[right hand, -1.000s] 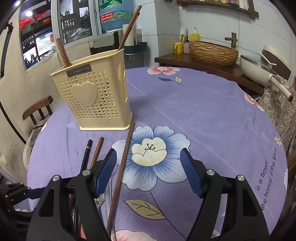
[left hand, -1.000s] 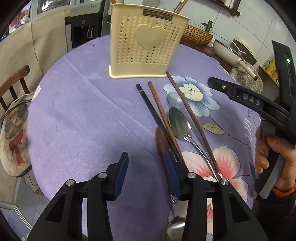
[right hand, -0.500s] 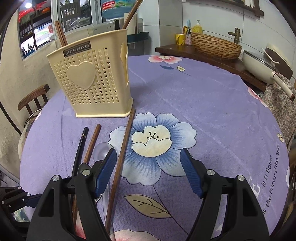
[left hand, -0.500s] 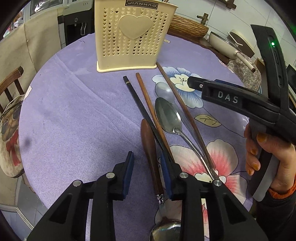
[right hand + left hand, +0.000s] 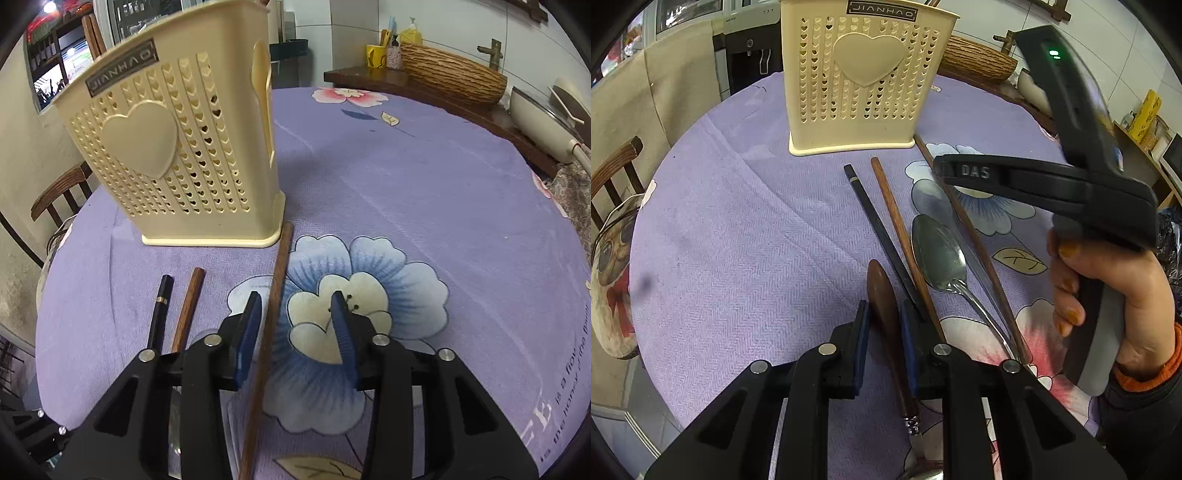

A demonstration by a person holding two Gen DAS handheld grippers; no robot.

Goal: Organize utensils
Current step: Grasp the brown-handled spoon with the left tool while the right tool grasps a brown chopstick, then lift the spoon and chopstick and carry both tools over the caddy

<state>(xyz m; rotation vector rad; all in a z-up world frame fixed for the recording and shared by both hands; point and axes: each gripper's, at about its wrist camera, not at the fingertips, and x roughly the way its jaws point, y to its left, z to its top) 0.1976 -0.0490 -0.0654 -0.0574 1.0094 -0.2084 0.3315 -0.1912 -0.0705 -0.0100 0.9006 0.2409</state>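
Note:
A cream perforated utensil holder (image 5: 864, 81) (image 5: 177, 155) stands upright on the purple flowered cloth. In front of it lie a black chopstick (image 5: 879, 229), a brown chopstick (image 5: 897, 225), a metal spoon (image 5: 938, 254) and a long brown chopstick (image 5: 277, 288). My left gripper (image 5: 884, 332) is low over the cloth, its jaws closing, and its blue pads touch both sides of a spoon's dark wooden handle (image 5: 881, 291). My right gripper (image 5: 295, 325) straddles the long chopstick. Its jaws are closing, with the stick near the left pad and a wide gap on the right.
A wooden chair (image 5: 613, 173) with a pug cushion (image 5: 609, 258) stands beyond the table's left edge. A wicker basket (image 5: 450, 77) and a cream pan (image 5: 543, 122) sit on a counter behind. A person's hand (image 5: 1108, 280) holds the right gripper's grip beside the spoons.
The left jaws narrowed from wide apart onto the wooden handle. The right gripper came down and forward over the long chopstick, and its jaws narrowed.

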